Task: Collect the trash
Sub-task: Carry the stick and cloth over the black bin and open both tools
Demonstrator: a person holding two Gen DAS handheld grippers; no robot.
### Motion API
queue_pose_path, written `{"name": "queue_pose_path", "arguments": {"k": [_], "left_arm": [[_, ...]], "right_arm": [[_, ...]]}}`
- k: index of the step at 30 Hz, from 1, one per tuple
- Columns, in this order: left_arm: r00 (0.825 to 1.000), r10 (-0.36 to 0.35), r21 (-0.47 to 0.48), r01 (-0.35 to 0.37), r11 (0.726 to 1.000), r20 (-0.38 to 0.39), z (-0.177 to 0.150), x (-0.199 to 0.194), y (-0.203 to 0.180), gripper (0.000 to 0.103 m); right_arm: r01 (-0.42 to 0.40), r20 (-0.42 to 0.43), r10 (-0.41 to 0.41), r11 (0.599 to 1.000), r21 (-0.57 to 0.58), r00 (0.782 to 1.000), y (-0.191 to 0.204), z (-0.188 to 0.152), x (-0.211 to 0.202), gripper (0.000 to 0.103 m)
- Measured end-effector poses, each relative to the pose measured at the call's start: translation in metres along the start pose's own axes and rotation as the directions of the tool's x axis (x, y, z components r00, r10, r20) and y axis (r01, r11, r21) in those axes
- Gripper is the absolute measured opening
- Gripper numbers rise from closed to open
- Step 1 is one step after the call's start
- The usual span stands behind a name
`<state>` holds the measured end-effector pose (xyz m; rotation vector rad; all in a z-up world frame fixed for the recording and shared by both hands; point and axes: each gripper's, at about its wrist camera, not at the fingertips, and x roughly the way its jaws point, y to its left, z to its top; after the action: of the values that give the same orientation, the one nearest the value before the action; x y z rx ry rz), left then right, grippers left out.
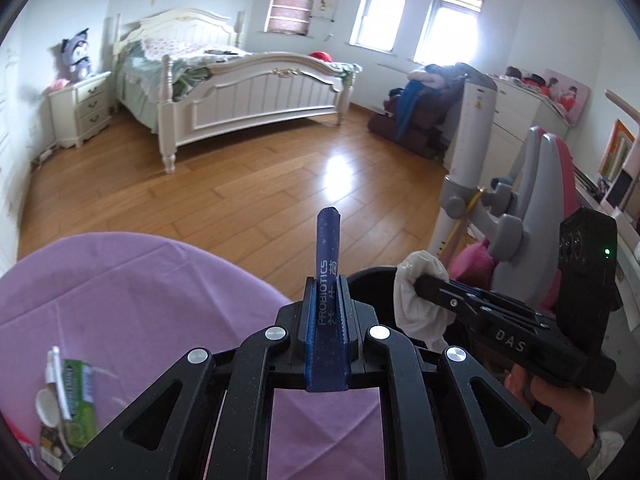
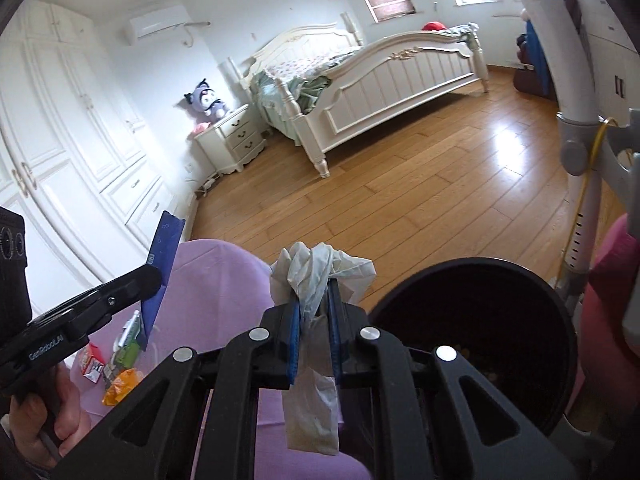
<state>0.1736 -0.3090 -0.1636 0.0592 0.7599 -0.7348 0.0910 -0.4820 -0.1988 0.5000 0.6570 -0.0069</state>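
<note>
My left gripper (image 1: 327, 312) is shut on a blue probiotics sachet (image 1: 328, 264), held upright above the edge of the purple-covered table (image 1: 132, 288). The sachet also shows in the right wrist view (image 2: 164, 256). My right gripper (image 2: 315, 316) is shut on a crumpled white plastic glove (image 2: 320, 268), just left of the black round bin (image 2: 480, 320). In the left wrist view the glove (image 1: 416, 300) hangs over the bin rim (image 1: 372, 276). More trash lies on the table: a green wrapper (image 1: 76, 400), a red-white packet (image 2: 90, 364) and an orange wrapper (image 2: 122, 388).
A grey and pink chair (image 1: 536, 208) stands right of the bin. A white pole (image 2: 580, 200) rises beside it. A wooden floor (image 1: 260, 184) stretches to a white bed (image 1: 248, 92) and a nightstand (image 1: 80, 108).
</note>
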Motion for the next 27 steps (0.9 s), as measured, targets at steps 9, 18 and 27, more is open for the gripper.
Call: {"name": "queue_pose_path", "arguments": {"k": [9, 18, 27], "left_arm": [[0.991, -0.090, 0.057, 0.096, 0.994, -0.096, -0.015, 0.059, -0.056, 0.011], [0.981, -0.108, 0.044, 0.117, 0.992, -0.162, -0.024, 0.090, -0.064, 0.010], [0.976, -0.098, 0.056, 0.111, 0.992, -0.192, -0.023, 0.103, -0.068, 0.013]], "right_arm": [[0.078, -0.025, -0.076, 0.993, 0.091, 0.997, -0.056, -0.015, 0.004, 0.013], [0.100, -0.054, -0.094, 0.987, 0.129, 0.994, -0.088, -0.022, 0.011, 0.013], [0.126, -0.086, -0.114, 0.979, 0.162, 0.990, -0.101, -0.024, 0.019, 0.020]]}}
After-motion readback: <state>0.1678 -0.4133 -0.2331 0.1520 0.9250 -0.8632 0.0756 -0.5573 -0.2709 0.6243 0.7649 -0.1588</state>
